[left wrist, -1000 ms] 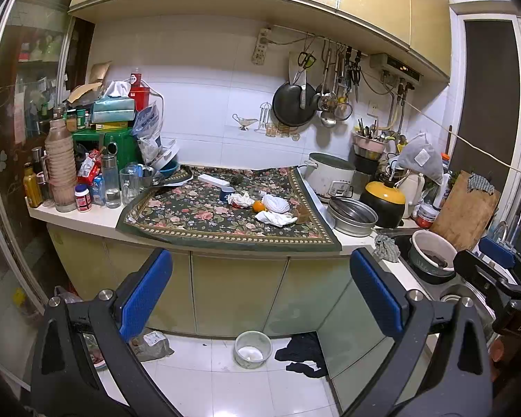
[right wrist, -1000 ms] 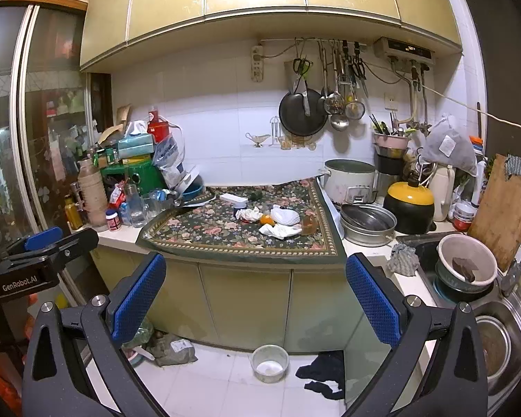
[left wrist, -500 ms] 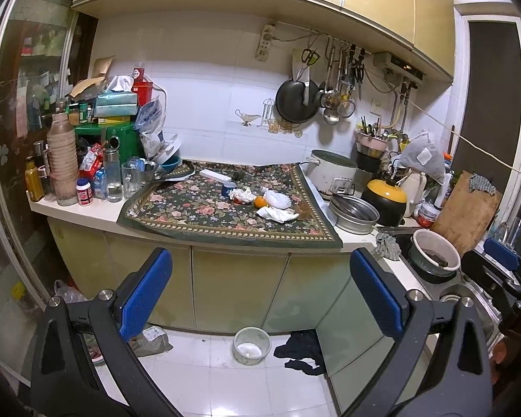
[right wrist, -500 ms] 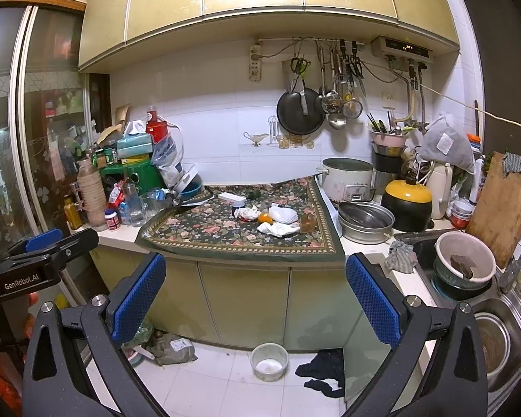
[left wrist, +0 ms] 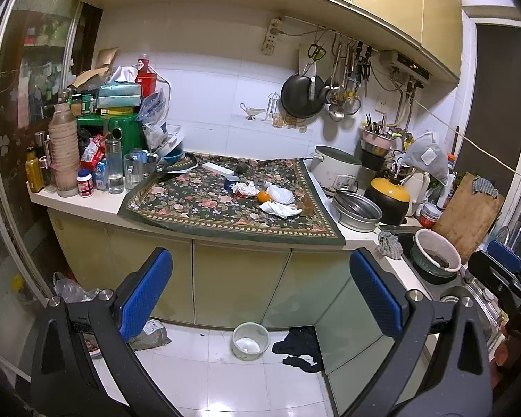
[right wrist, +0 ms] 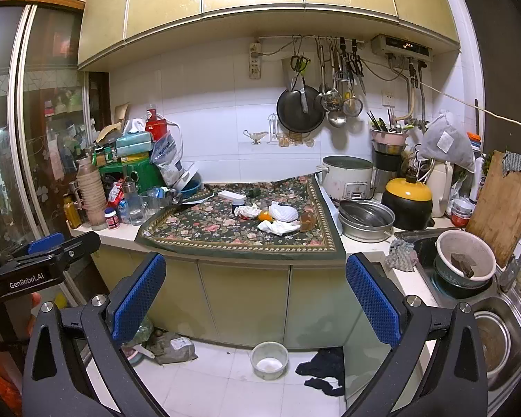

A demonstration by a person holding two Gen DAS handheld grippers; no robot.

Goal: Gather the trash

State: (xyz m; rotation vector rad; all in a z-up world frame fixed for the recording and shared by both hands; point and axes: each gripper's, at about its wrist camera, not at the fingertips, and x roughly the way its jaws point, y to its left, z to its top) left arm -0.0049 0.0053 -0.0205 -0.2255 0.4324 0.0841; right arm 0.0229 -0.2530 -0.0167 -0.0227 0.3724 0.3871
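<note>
We judged the task barely begun: both our left gripper [left wrist: 260, 299] and right gripper [right wrist: 257, 299] hung wide open with empty fingers, well away from the crumpled tissues [right wrist: 279, 226] lying on the cloth-covered surface [right wrist: 205, 239].

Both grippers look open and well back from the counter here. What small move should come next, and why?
Probably carry the right gripper forward toward the crumpled tissues on the floral cloth. Both it and the left gripper are open and empty, and the trash sits well beyond their fingertips.
</note>
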